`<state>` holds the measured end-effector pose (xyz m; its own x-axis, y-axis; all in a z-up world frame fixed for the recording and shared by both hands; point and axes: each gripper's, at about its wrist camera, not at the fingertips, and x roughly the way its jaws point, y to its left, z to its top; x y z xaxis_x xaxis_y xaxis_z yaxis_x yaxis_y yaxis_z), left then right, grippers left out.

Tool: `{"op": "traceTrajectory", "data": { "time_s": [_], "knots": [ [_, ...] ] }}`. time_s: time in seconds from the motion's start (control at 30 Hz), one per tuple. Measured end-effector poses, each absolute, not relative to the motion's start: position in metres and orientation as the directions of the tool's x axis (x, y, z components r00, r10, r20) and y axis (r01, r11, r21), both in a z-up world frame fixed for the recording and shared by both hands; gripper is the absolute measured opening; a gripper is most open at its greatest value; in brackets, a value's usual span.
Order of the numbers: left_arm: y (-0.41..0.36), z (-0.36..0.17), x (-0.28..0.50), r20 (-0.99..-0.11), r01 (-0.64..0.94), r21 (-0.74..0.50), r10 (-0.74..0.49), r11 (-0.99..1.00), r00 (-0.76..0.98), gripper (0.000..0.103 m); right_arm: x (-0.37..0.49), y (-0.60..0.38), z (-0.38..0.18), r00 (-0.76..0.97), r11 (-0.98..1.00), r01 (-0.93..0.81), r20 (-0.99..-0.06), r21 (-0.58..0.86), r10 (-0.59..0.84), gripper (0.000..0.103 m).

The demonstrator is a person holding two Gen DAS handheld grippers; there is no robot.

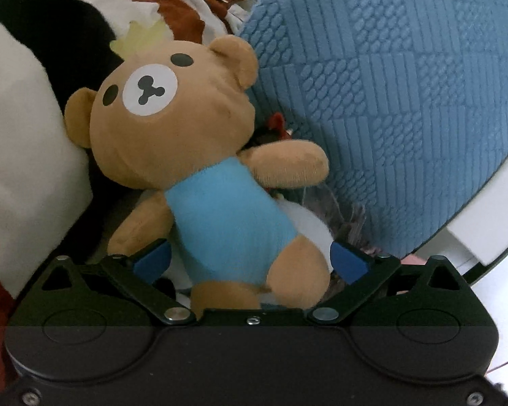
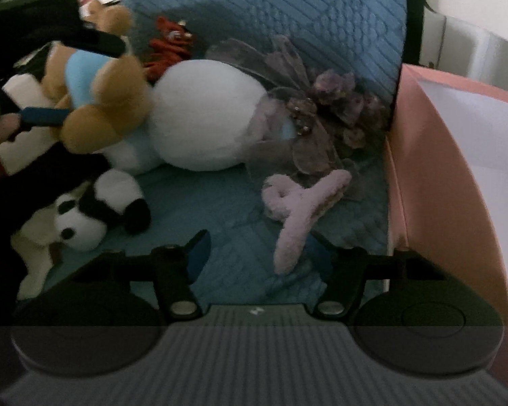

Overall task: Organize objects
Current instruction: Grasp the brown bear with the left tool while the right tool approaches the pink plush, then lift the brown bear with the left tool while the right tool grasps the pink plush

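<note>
Bear (image 1: 199, 155) sits between your wide left gripper (image 1: 250, 262), pads clear; right gripper (image 2: 257, 253) half-open, straddling pink hair claw (image 2: 301, 203).

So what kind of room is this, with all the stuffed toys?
Probably a bedroom or living room: a brown teddy bear and toy panda lie on a blue quilted cushion.

Left gripper (image 1: 250, 264) jaws wide, right gripper (image 2: 255, 253) jaws part-open
</note>
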<state>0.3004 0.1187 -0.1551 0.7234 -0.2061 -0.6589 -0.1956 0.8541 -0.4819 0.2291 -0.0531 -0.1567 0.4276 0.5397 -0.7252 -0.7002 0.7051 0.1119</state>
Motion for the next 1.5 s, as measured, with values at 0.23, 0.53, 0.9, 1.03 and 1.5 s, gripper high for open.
{"op": "traceTrajectory", "data": {
  "time_s": [0.23, 0.53, 0.9, 1.03, 1.5],
  "knots": [
    [0.122, -0.165, 0.315, -0.682, -0.239, -0.485, -0.193, 0.841, 0.706, 0.094, 0.242, -0.049, -0.168, 0.423, 0.717, -0.688, -0.742, 0.112, 0.521, 0.046],
    [0.125, -0.175, 0.315, -0.693, -0.277, -0.477, -0.162, 0.834, 0.703, 0.074, 0.253, -0.051, -0.175, 0.413, 0.716, -0.685, -0.741, 0.13, 0.53, 0.025],
    [0.114, -0.168, 0.277, -0.673, -0.242, -0.455, -0.152, 0.857, 0.724, 0.064, 0.242, -0.052, -0.172, 0.403, 0.7, -0.705, -0.748, 0.114, 0.528, 0.016],
    [0.101, -0.165, 0.255, -0.677, -0.215, -0.436, -0.161, 0.874, 0.718, 0.063, 0.233, -0.054, -0.169, 0.389, 0.693, -0.711, -0.752, 0.122, 0.532, 0.016],
    [0.039, -0.164, 0.179, -0.694, -0.129, -0.334, -0.151, 0.934, 0.704, 0.063, 0.198, -0.09, -0.152, 0.394, 0.686, -0.719, -0.747, 0.111, 0.535, 0.015]
  ]
}}
